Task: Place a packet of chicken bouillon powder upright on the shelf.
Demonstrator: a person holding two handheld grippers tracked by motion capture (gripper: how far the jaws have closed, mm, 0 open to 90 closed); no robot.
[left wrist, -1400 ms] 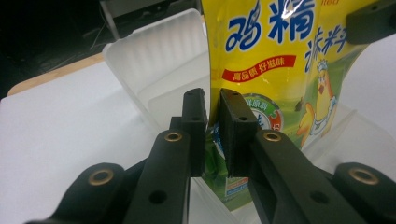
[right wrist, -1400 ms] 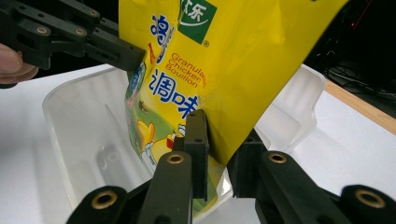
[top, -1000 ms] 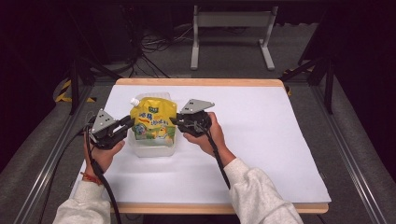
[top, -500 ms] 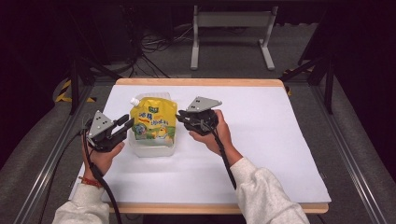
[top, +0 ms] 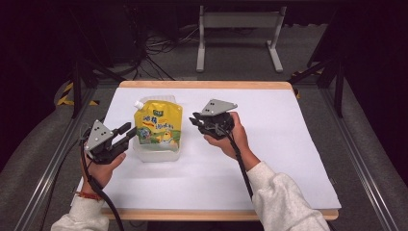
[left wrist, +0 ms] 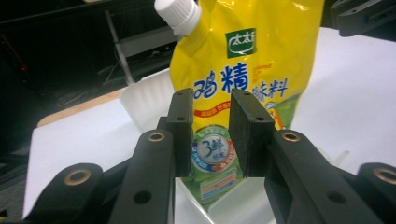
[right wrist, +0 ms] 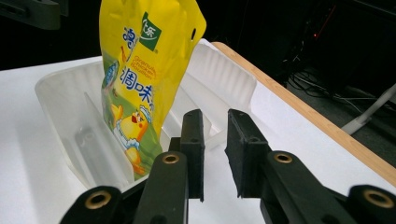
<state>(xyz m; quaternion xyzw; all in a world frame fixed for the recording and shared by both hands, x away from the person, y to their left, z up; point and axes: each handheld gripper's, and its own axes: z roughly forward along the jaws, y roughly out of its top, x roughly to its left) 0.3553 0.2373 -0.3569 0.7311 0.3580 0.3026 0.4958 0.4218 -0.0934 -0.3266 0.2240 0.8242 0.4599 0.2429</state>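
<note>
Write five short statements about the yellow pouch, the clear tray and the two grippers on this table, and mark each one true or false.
1. The yellow pouch stands in the clear plastic tray. True.
2. The left gripper is clamped on the pouch. False: its jaws stand apart with nothing between them, short of the pouch.
3. The pouch has a white screw cap at one upper corner. True.
4. The right gripper holds the tray's rim. False: in the right gripper view its jaws are apart and empty, beside the tray.
5. The tray sits on bare wood. False: it rests on the white table cover; wood shows only at the table's edges.
</note>
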